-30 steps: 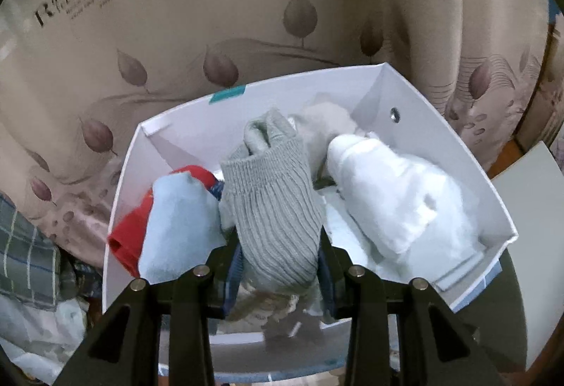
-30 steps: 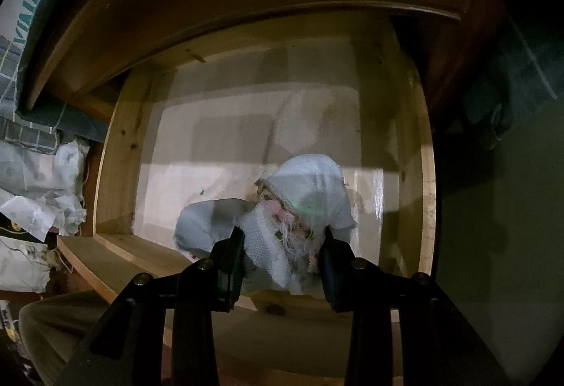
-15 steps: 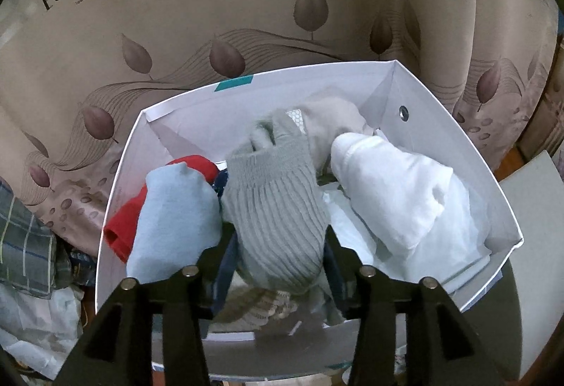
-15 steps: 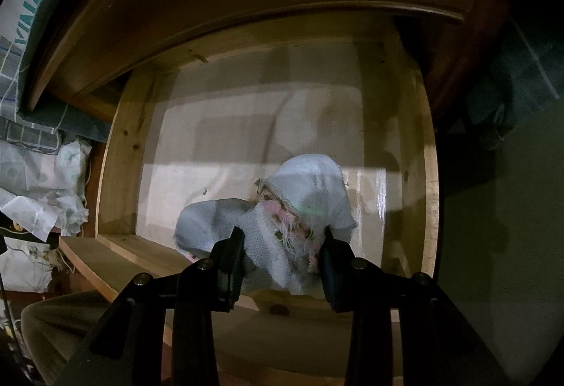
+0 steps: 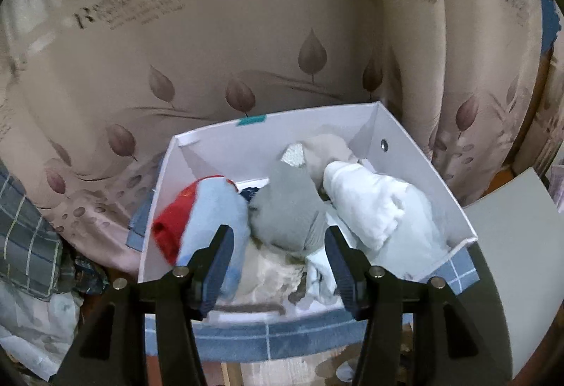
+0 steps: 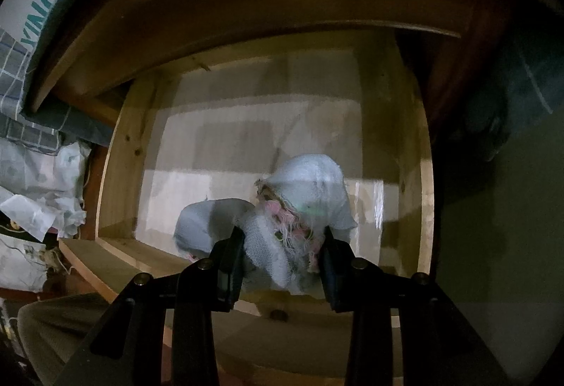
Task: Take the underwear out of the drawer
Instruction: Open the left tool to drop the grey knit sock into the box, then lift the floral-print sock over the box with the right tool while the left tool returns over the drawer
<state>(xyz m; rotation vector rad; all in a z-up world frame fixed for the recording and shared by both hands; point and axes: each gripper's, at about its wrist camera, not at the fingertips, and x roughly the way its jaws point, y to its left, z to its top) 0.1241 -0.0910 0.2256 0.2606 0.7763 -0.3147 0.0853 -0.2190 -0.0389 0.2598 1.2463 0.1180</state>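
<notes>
In the left wrist view a white box (image 5: 416, 153) holds several garments: a grey ribbed one (image 5: 287, 210) in the middle, a light blue one (image 5: 215, 206) over a red one (image 5: 172, 224), and a white one (image 5: 370, 199). My left gripper (image 5: 278, 259) hovers at the box's near edge with its jaws opening. The grey garment lies just past the tips and the pads do not press on it. In the right wrist view my right gripper (image 6: 282, 252) is shut on pale blue underwear with frayed pink trim (image 6: 310, 188), low inside the open wooden drawer (image 6: 120, 153).
A beige leaf-print curtain (image 5: 246, 33) hangs behind the box. Blue checked cloth (image 5: 282, 336) lies under the box, and a white board (image 5: 511, 245) stands to the right. Crumpled plastic bags (image 6: 38, 203) sit left of the drawer. The drawer's bare pale floor (image 6: 229, 146) stretches behind the underwear.
My left gripper's jaws have spread off the grey garment, which now rests in the box, and the gripper has pulled back and up. The right gripper and its underwear have not moved.
</notes>
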